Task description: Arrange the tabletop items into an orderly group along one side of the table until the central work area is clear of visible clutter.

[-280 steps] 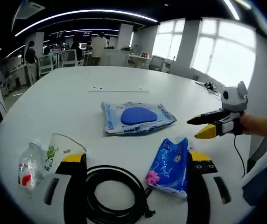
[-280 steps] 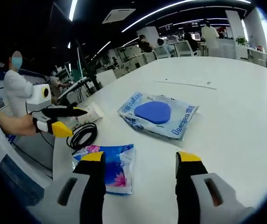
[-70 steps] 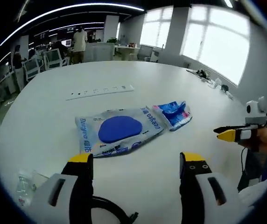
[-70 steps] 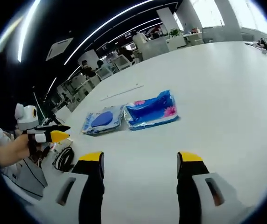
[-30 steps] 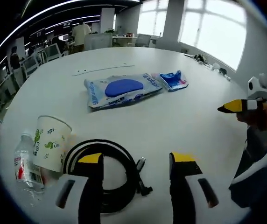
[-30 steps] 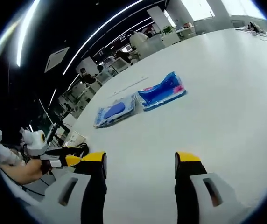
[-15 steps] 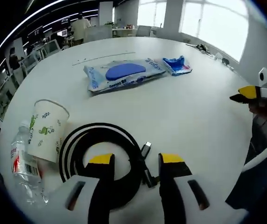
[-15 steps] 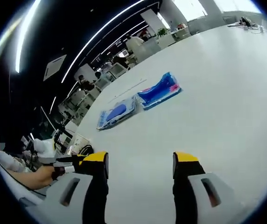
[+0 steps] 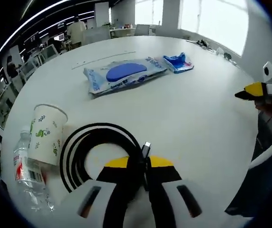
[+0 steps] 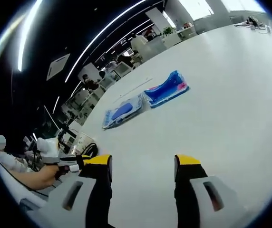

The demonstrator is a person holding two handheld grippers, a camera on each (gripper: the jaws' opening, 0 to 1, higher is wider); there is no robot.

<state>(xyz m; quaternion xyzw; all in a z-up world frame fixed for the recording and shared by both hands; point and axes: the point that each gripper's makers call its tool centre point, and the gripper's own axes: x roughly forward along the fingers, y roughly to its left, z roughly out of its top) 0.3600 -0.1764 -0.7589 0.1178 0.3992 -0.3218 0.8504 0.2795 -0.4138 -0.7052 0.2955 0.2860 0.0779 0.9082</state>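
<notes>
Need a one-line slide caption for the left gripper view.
Left gripper closes on coiled black cable beside paper cup and bottle.

Left gripper view looks down close over the table (image 9: pixel 198 114); right gripper view crosses it low, sharing both blue packets (image 9: pixel 124 73) (image 10: pixel 167 90)

Two blue packets (image 9: pixel 124 74) (image 9: pixel 179 63), one cable coil (image 9: pixel 100 156), one paper cup (image 9: pixel 47 133), one bottle (image 9: pixel 27 174).

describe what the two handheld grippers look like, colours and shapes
The left gripper has two chunky jaws, black along the inner edge with yellow tips and pale grey bodies, each bearing a dark slot. The right gripper is built the same. In the left gripper view the right gripper appears side-on as a slim black and yellow beak under a white housing.
</notes>
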